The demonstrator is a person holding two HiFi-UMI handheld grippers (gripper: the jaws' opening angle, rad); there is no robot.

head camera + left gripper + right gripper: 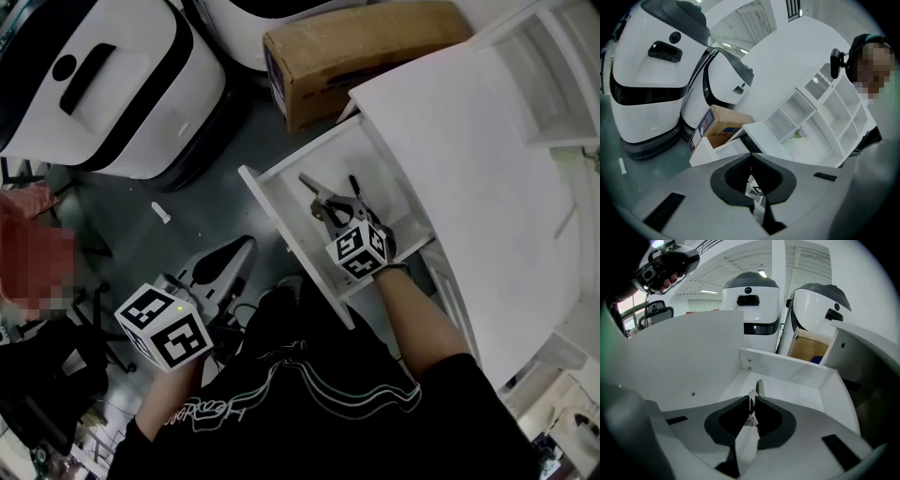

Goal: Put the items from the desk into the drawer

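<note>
The drawer (281,223) stands pulled out from the desk's (487,159) front edge, the one toward the person, close to that edge's far corner. Its white floor is bare ahead of the tool. The right gripper (752,399) is down inside the drawer, aimed at the corner where the drawer's front panel meets its far side wall. In the right gripper view the front panel rises close on the left, the side wall with two screws lies ahead, and open floor spreads to the right. The jaws are pressed together on a thin pale item (759,386), whose tip pokes out just past the jaw tips. Whether it touches the drawer floor I cannot tell. The item is inside the drawer, in that grip.

The left gripper (750,154) hangs off the desk altogether, out past the drawer's front panel and apart from it. Its jaws are closed tip to tip with nothing between them.

A cardboard box (361,52) sits on the floor just off the desk's far front corner. Two white-and-black machines (103,84) stand further out, well apart from both tools
</note>
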